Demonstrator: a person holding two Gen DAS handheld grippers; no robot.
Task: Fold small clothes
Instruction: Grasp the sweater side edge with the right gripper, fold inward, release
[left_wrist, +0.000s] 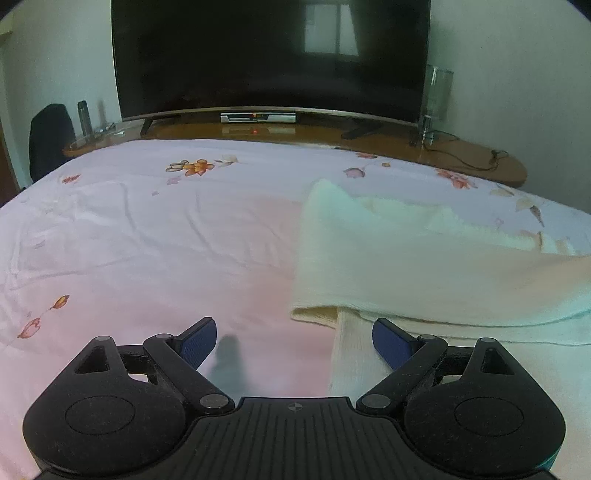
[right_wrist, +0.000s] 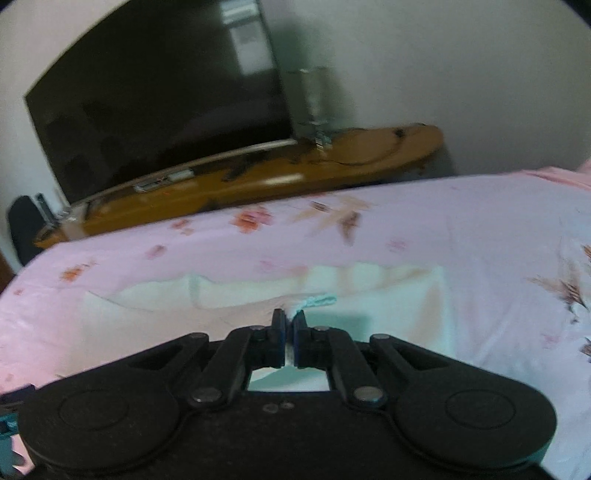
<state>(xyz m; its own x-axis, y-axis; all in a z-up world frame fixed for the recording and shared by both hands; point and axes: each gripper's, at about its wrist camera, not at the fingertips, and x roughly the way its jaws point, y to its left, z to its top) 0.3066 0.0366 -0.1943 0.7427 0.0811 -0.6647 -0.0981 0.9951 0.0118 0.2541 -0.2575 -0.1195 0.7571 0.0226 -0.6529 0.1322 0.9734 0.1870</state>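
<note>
Pinching cream garment at one edge, other tongs spread

Left wrist view: the left gripper (left_wrist: 293, 341) is seen at lower centre, jaws wide apart, nothing clamped. One blue pad (left_wrist: 199, 341) is over the pink floral bedsheet (left_wrist: 129, 240); the other is over the edge of the cream garment (left_wrist: 424, 266), which is spread across the right half of the frame. A dark TV (left_wrist: 269, 55) is set on a wooden shelf (left_wrist: 480, 158) at top.

Right wrist view, blurred: the right gripper (right_wrist: 290, 326) is at lower centre, jaws together, clamped on a bunched bit of the garment's fabric. The rest of the garment is laid flat across the middle of the frame.
</note>
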